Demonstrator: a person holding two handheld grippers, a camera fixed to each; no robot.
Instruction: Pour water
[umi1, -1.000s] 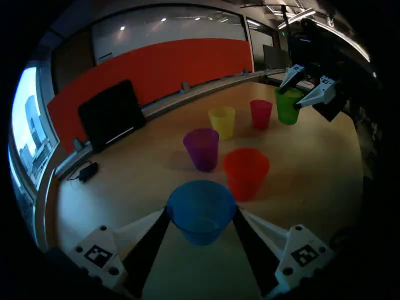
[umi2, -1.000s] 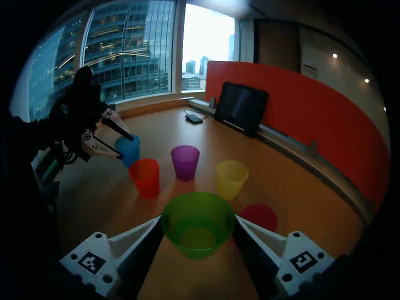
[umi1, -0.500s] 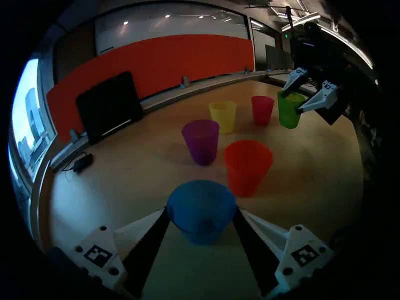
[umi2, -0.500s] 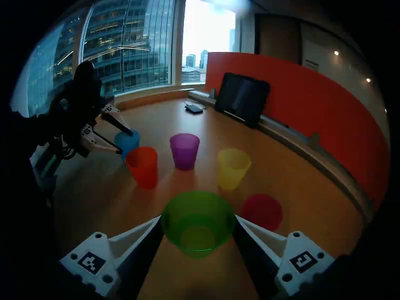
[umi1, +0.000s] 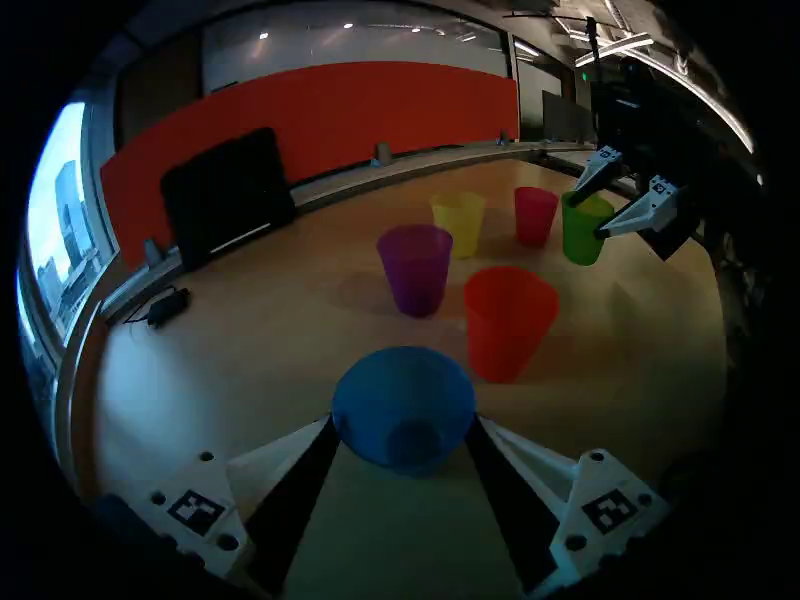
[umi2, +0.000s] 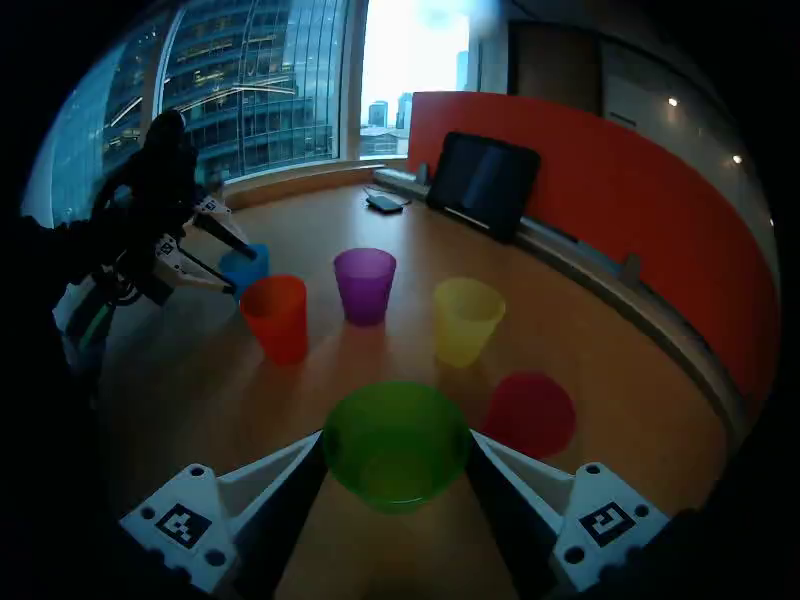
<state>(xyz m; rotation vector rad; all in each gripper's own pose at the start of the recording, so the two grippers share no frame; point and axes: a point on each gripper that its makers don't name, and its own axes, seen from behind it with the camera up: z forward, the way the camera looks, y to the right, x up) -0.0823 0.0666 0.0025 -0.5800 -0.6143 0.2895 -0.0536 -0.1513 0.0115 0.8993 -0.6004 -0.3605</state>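
In the left gripper view my left gripper (umi1: 403, 425) is shut on a blue cup (umi1: 403, 410), held above the wooden table (umi1: 250, 340). My right gripper (umi2: 397, 455) is shut on a green cup (umi2: 396, 445) in the right gripper view. Between them stand an orange cup (umi1: 509, 320), a purple cup (umi1: 416, 268), a yellow cup (umi1: 458, 222) and a red cup (umi1: 535, 214). Farther off in the left gripper view the right gripper (umi1: 612, 196) holds the green cup (umi1: 583, 228). In the right gripper view the left gripper (umi2: 222, 262) holds the blue cup (umi2: 244, 270).
A dark monitor (umi1: 225, 195) leans against the orange wall (umi1: 330, 105) at the table's back edge. A small dark device with a cable (umi1: 165, 307) lies near it. Tall windows (umi2: 250, 90) line the far side, and a person's dark sleeve (umi2: 130, 230) holds the left gripper.
Both cups have tipped slightly more towards the cameras and both grippers have lowered a little; the standing cups sit a bit higher in both views.
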